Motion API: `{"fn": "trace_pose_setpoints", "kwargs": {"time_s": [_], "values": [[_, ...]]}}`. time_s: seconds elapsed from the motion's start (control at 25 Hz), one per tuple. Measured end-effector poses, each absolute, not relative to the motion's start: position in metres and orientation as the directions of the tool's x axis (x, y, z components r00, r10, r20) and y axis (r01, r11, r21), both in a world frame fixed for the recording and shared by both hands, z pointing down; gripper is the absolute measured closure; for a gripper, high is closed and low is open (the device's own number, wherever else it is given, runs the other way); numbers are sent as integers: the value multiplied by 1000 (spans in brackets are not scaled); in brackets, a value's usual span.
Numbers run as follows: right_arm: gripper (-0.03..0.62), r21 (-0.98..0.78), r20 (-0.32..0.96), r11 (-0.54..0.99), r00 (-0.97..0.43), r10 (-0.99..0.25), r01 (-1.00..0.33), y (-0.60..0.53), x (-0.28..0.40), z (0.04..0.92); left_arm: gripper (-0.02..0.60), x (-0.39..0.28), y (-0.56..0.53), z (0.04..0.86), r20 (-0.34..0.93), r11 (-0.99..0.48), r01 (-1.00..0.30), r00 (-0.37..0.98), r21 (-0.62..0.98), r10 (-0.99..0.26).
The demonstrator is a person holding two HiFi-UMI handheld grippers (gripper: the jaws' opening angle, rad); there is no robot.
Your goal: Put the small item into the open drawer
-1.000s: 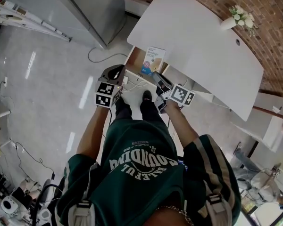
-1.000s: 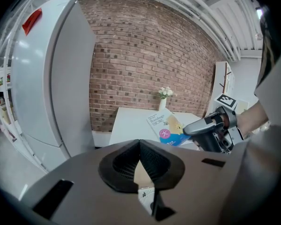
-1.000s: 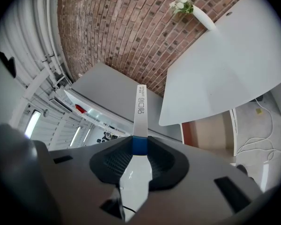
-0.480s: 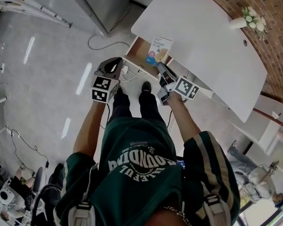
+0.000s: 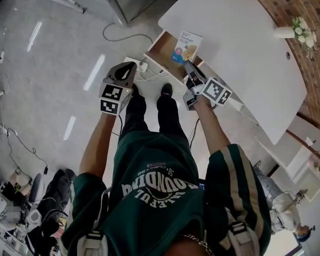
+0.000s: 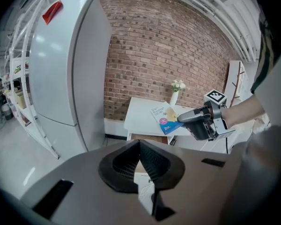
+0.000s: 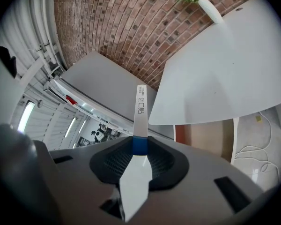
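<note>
we count two grippers, left gripper (image 5: 131, 66) and right gripper (image 5: 188, 67), one flat box (image 5: 186, 46), one open drawer (image 5: 163, 52), one desk (image 5: 240, 41), one flower vase (image 5: 284, 32), one fridge (image 6: 61, 64)

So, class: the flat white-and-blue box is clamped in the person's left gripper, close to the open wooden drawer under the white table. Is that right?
Not quite. The flat white-and-blue box is clamped in the right gripper, not the left gripper, as the right gripper view shows. It is indeed close to the open wooden drawer under the white table.
</note>
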State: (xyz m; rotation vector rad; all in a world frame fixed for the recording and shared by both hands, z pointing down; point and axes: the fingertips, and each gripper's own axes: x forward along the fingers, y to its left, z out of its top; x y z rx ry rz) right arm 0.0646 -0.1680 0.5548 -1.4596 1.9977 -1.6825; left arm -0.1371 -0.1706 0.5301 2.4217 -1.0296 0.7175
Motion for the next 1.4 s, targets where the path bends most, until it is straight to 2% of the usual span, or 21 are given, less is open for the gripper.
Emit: {"fn": "trace_pose_setpoints", "kwargs": {"time_s": [0.48, 0.88, 1.4], "values": [[485, -815, 483, -99, -576, -659, -571, -182, 32, 611, 566, -163, -170, 571, 625, -594, -785, 554, 173, -550], [485, -826, 509, -136, -618, -599, -548, -161, 1, 663, 566, -174, -157, 608, 667, -590, -784, 545, 192, -507], [485, -796, 576, -256, -555, -600, -548, -154, 10, 735, 566, -149, -156, 651, 667, -615, -751, 589, 243, -456]]}}
